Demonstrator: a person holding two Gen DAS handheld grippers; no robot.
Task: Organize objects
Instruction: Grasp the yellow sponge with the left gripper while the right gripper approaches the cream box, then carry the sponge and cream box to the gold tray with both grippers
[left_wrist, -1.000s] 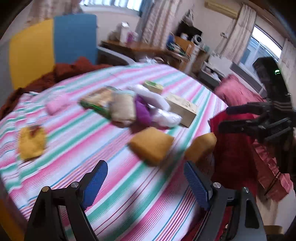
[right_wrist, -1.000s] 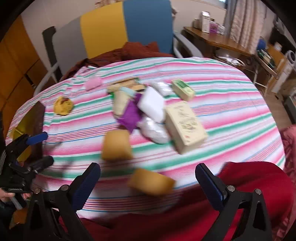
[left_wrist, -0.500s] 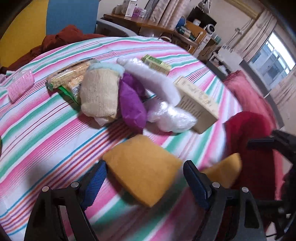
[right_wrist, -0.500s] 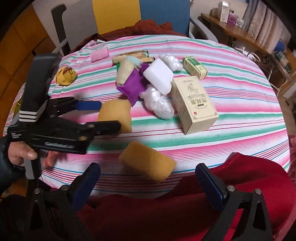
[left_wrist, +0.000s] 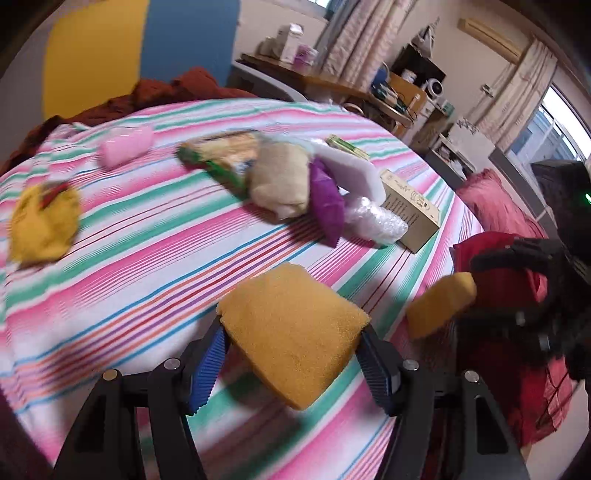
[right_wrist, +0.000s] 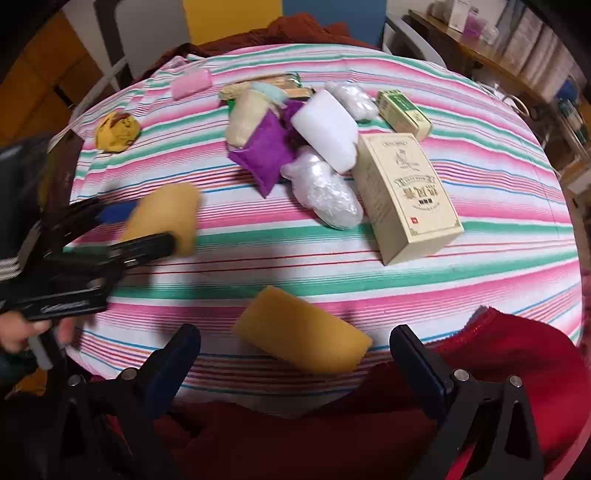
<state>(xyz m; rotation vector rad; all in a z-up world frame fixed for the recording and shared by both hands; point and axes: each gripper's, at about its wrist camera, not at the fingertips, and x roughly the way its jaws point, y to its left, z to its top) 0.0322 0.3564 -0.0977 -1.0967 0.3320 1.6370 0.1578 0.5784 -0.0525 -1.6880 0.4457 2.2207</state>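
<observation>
left gripper (left_wrist: 291, 363): closing (pads pressing) | right gripper (right_wrist: 295, 354): spread wide

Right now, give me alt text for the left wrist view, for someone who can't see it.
The left claw has been closing around a yellow sponge on a striped tablecloth. A second yellow sponge lies to the right, with a pile of packets and a beige box behind.

Porous matt sponge (left_wrist: 291, 332), striped woven tablecloth (left_wrist: 147, 229), glossy cardboard box (right_wrist: 406, 192)

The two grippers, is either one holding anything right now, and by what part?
The left gripper, whose jaws have just been closing, grips one yellow sponge by its two opposite sides. The right gripper is open, holding nothing.
</observation>
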